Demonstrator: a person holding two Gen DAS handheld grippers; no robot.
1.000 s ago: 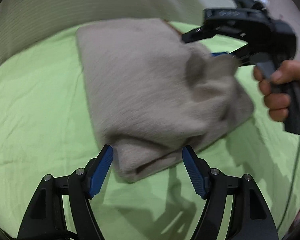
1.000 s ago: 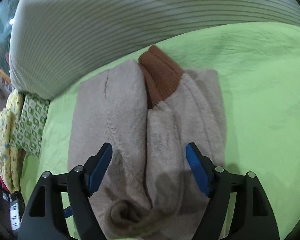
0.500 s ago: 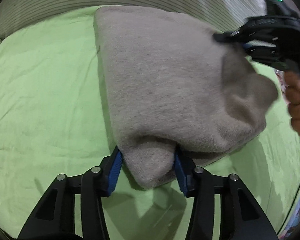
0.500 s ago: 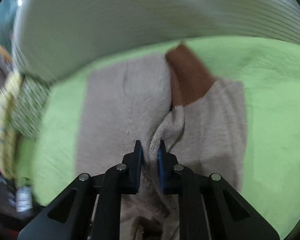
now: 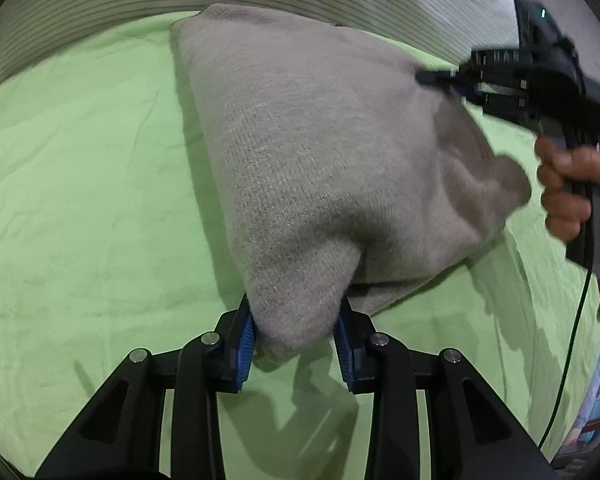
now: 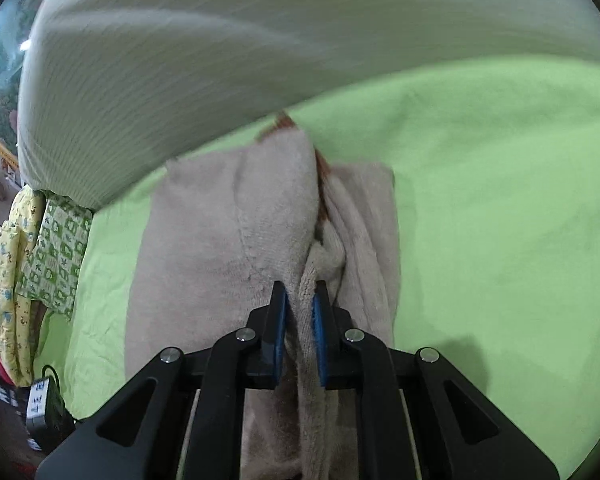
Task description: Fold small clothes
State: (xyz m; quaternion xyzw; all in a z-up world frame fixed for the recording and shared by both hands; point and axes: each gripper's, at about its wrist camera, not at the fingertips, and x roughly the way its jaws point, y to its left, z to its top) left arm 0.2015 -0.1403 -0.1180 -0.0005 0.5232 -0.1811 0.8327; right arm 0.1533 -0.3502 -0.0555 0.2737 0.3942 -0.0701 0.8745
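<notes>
Green bedsheet (image 5: 80, 208) covers the work surface, with a white striped pillow (image 6: 228, 64) along its far edge, well beyond both sets of fingers. Beige knit sweater (image 5: 320, 152) lies folded on the sheet.

Left gripper (image 5: 296, 340): jaws closing, a bunched corner of the sweater between the blue pads, both pads pressing into the knit. Rest of the sweater rises ahead of the fingers and to their right, lifted off the sheet on that side.

Right gripper (image 6: 300, 320): jaws nearly shut, clamped on a thin ridge of the same sweater. Fabric spreads flat to the left and right of the fingers and runs away ahead of them. Brown ribbed cuff (image 6: 320, 168) shows just past the fold, ahead of the fingertips, mostly hidden.

In the left view the right gripper (image 5: 440, 80) bites the sweater's far right edge, with a hand (image 5: 568, 200) on its handle.

Yellow and green patterned cloth (image 6: 40, 264) sits off the sheet's edge, far left of the right fingers.
</notes>
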